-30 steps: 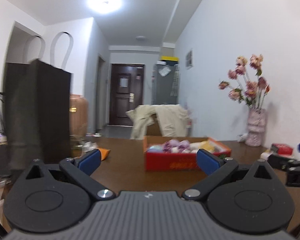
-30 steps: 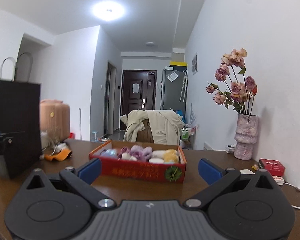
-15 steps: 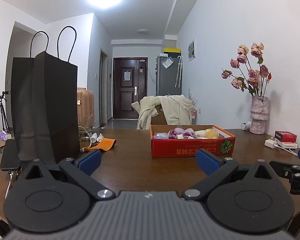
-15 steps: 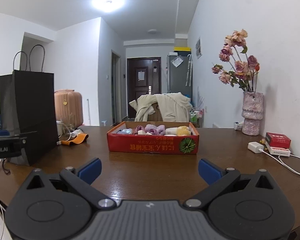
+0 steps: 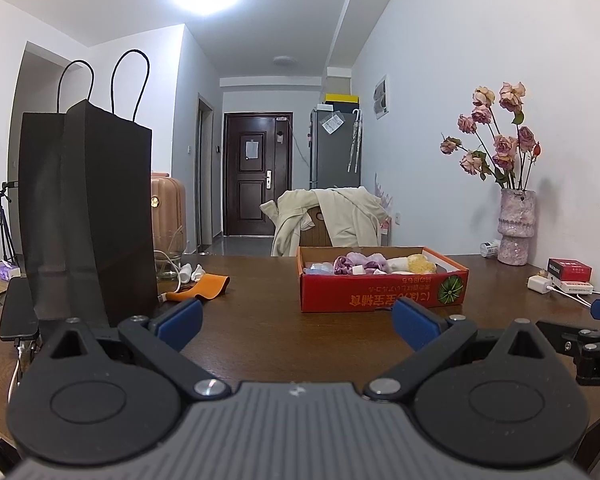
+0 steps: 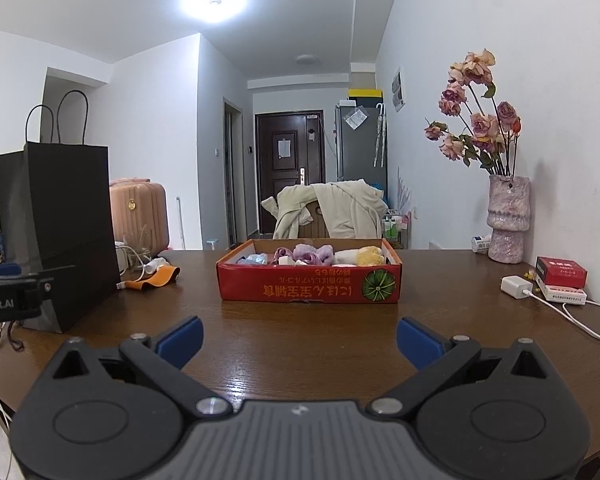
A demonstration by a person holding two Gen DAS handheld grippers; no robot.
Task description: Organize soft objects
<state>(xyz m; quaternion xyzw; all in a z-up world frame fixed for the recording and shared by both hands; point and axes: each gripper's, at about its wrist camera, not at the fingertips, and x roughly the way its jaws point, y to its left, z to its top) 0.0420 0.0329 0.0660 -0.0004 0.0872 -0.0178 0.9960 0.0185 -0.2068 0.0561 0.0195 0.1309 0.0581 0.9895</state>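
Brown wood surface (image 6: 300,344) fills the lower half of both views. Tall black paper bag (image 5: 88,216) stands upright at the left, handles up. Red cardboard box (image 6: 308,286) sits mid-surface, open top, well apart from the bag. Soft objects (image 6: 312,255) lie piled inside the box: purple, pale blue, white and yellow pieces, exact kinds too small to tell. Pink vase with dried roses (image 6: 507,220) stands at the far right against the wall. Beige garment draped over a chair (image 5: 332,216) shows behind the box. Small red box (image 6: 560,272) rests on a white power strip at the right edge. Orange strap (image 5: 204,286) lies flat between bag and box, near a cable.

Left gripper (image 5: 296,320) hovers low over the surface, blue pads spread wide apart, nothing between them. Right gripper (image 6: 298,336) likewise spread apart and empty, pointing at the red box, not touching it.
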